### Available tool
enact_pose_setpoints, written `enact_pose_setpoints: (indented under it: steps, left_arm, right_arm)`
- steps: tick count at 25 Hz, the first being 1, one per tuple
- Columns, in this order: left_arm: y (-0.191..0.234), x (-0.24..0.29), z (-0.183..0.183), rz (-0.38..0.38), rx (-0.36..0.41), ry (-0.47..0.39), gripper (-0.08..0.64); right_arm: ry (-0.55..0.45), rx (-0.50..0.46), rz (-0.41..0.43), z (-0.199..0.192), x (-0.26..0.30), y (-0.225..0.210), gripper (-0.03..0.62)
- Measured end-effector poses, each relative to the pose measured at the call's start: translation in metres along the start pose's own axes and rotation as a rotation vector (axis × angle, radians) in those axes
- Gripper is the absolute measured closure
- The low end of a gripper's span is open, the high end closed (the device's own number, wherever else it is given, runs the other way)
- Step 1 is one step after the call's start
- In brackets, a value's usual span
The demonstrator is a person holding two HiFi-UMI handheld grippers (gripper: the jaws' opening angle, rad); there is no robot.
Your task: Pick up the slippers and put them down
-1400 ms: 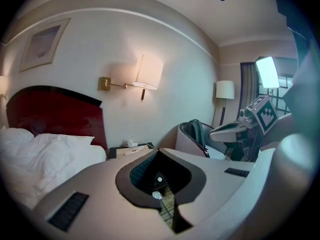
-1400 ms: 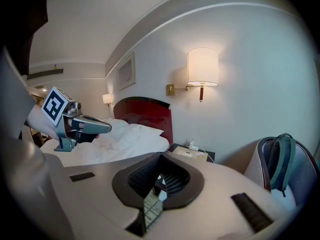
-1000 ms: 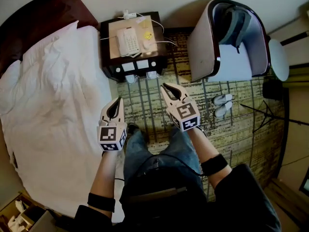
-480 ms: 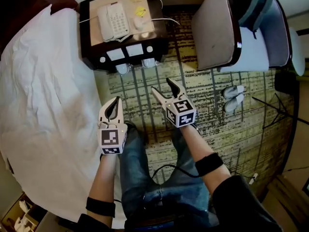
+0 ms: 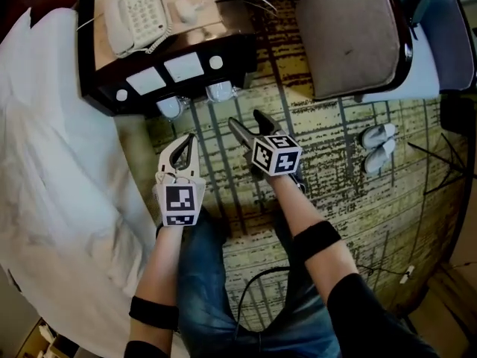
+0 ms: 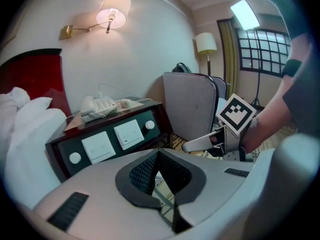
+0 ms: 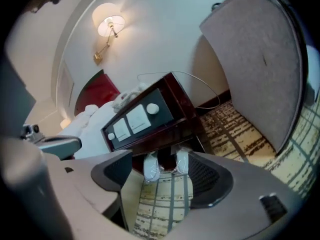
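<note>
**Slippers wait by the night table**

Head view: white slippers (image 5: 221,92) peek out under the night table (image 5: 238,47). They look light, soft, maybe slippery; I'd pinch a toe end.

Left gripper view: my left tongs (image 6: 158,154) are shut, empty.

Right gripper view: my right tongs (image 7: 160,179) have just been opening and stand wide apart, gripping nothing.

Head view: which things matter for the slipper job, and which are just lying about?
Job: two white slippers under the dark wooden nightstand.
Lying about: white telephone, grey padded chair, white bed quilt, pale footwear pair by the chair.
</note>
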State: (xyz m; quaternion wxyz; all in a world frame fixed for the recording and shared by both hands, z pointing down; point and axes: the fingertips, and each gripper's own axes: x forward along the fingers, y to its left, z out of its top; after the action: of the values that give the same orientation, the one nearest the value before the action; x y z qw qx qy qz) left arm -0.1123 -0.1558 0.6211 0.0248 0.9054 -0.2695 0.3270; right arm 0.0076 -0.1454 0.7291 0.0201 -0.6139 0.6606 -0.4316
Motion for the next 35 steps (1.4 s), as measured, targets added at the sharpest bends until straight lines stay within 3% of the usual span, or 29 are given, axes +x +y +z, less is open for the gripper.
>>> enact_pose_setpoints:
  steps: [4,13,22,28,29,33,35]
  left_arm:
    - [-0.015,0.059,-0.041,-0.06,0.067,0.008,0.572]
    - [-0.019,0.164,-0.141,-0.11,0.059,0.032,0.572]
    - [-0.007,0.225,-0.177,-0.112,0.112,0.01,0.572]
    - [-0.002,0.233,-0.183,-0.12,0.117,0.0,0.572]
    - [-0.001,0.233,-0.183,-0.12,0.117,-0.003,0.572]
    - [0.006,0.233,-0.185,-0.118,0.109,-0.005,0.572]
    - [0.008,0.233,-0.187,-0.117,0.104,-0.004,0.572]
  right_arm:
    - [-0.016,0.173,0.073,-0.029,0.046,-0.033,0.216]
    - [-0.015,0.279,0.059,-0.095,0.145,-0.118,0.219]
    - [-0.083,0.568,0.126,-0.122,0.214,-0.155,0.215]
    - [-0.105,0.678,0.176,-0.13,0.243,-0.155,0.215]
    - [-0.111,0.69,0.192,-0.128,0.247,-0.153,0.225]
    - [-0.127,0.715,0.234,-0.125,0.255,-0.146,0.413]
    - [-0.147,0.713,0.25,-0.122,0.253,-0.145,0.447]
